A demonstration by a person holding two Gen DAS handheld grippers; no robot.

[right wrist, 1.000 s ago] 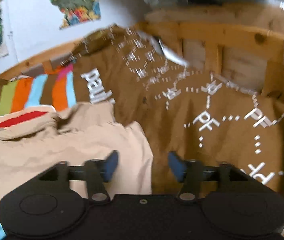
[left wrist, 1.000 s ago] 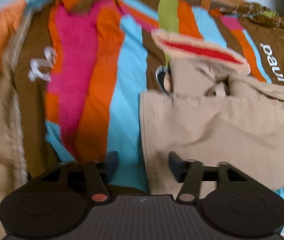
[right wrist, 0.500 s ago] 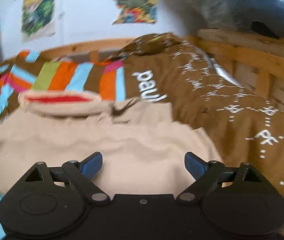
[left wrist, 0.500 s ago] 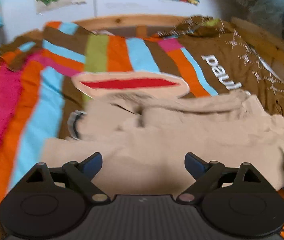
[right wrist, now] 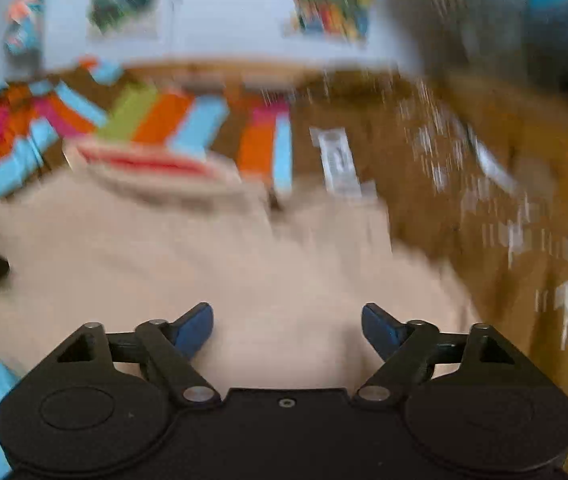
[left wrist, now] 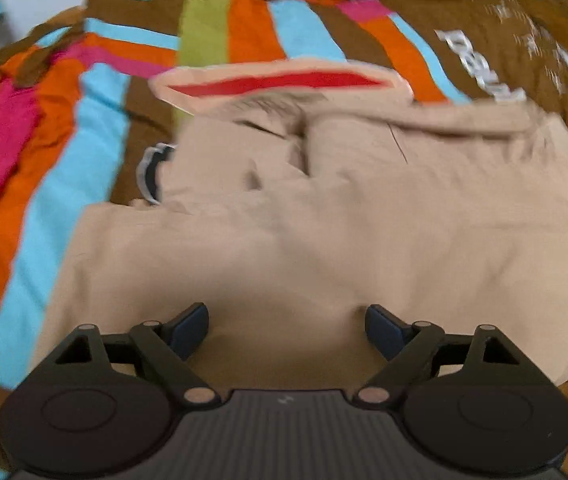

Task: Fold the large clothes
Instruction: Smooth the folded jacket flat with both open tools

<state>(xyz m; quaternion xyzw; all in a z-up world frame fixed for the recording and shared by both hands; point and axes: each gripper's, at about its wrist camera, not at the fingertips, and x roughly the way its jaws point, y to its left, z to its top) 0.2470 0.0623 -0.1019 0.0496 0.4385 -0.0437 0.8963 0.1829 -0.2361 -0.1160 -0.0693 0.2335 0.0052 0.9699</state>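
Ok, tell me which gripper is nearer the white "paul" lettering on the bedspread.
Right. The right gripper hovers over the beige garment's right part, lettering just right of centre ahead. The left gripper sees it far right.

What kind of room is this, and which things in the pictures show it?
Probably a bedroom. A striped bedcover lies spread inside a wooden bed frame, with colourful posters on the wall behind. A beige garment lies on the cover.
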